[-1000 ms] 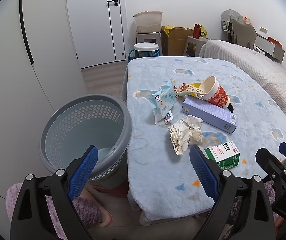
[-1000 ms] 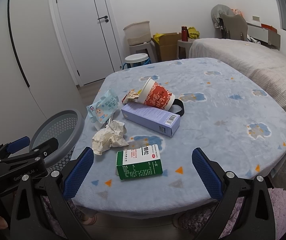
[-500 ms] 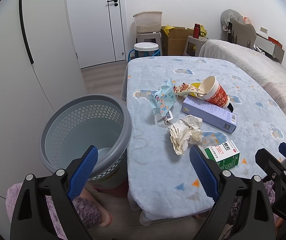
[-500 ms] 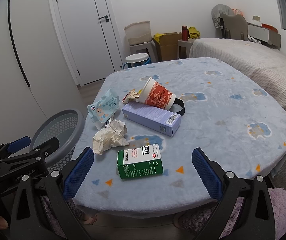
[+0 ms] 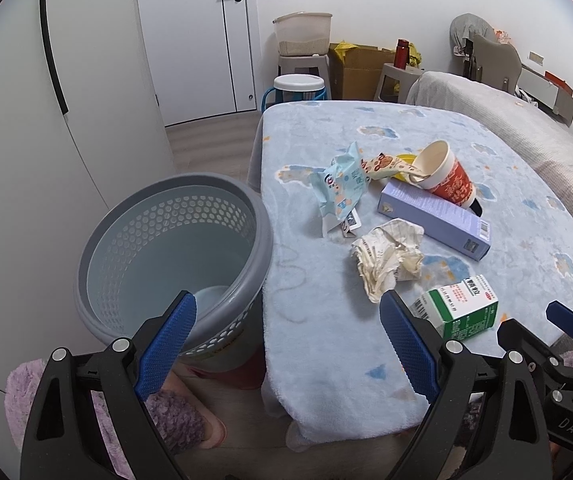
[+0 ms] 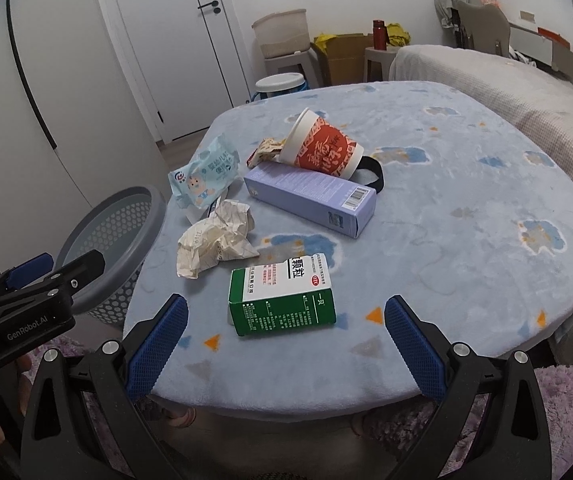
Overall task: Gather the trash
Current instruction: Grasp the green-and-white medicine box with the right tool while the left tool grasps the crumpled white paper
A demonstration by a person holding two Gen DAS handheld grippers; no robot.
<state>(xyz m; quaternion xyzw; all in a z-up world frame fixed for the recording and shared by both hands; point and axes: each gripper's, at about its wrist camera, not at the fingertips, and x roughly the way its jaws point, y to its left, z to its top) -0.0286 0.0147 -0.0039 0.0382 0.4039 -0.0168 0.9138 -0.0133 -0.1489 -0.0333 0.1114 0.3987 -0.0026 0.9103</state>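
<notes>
Both claws are up and wide apart, nothing between the blue pads of either one. The left claw [image 5: 286, 336] hangs low at the near edge of the desk [image 5: 326, 340], one pad over the rim of the grey perforated wastebasket [image 5: 174, 240], the other over the blanket just short of the green-and-white medicine box [image 5: 462, 308]. The basket stands on the floor tight against the desk's left side, and a pale patch shows at its bottom.

Over to the right claw [image 6: 286, 340]: spread just as wide, empty, hovering at the desk's front edge with the medicine box [image 6: 282, 300] lying flat right between and just beyond its pads. The desk [image 6: 446, 200] wears a light blue fleece cover with clouds and little triangles.

Here's the trash laid out. A crumpled ball of paper [image 6: 216, 244] sits just left of the medicine box, near but apart. Behind it, a light blue wet-wipes packet [image 6: 204, 176] lies tilted, with a small card poking out from under it. A long lilac carton [image 6: 310, 196] lies diagonally across the middle, and tipped on its side against the carton's far edge is a red-and-white paper cup [image 6: 318, 148], mouth facing left, a crumpled patterned wrapper [image 6: 266, 148] at its rim. A black band [image 6: 374, 172] curls behind the cup's base. In the left view a bit of yellow [image 5: 404, 159] peeks from behind the wrapper; what it is, I cannot tell.

A grey-covered bed [image 6: 506, 84] runs along the right.
</notes>
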